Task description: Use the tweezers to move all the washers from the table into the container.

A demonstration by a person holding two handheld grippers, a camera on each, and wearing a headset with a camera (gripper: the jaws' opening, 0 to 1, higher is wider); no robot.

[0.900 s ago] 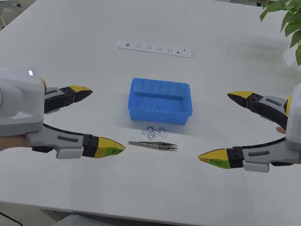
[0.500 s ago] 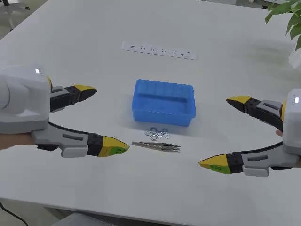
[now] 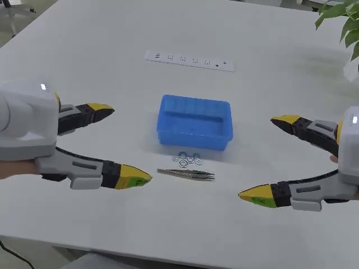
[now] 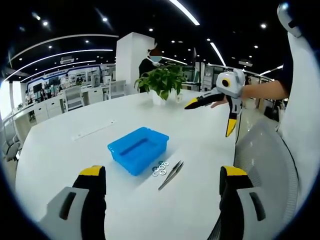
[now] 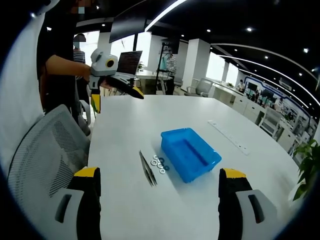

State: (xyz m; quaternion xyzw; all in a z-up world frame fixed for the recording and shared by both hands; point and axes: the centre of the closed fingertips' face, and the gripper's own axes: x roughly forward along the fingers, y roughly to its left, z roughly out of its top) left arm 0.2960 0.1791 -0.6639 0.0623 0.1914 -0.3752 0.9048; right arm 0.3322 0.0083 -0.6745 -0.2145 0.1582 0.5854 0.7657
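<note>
Both left gripper (image 3: 131,143) and right gripper (image 3: 256,157): fingers wide apart, empty.

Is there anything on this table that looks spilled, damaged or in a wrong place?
Nothing stands out. The washers lie in a cluster on the table in front of the container, which stands upright and looks empty. The tweezers lie flat beside them. The left gripper and right gripper are open.
</note>
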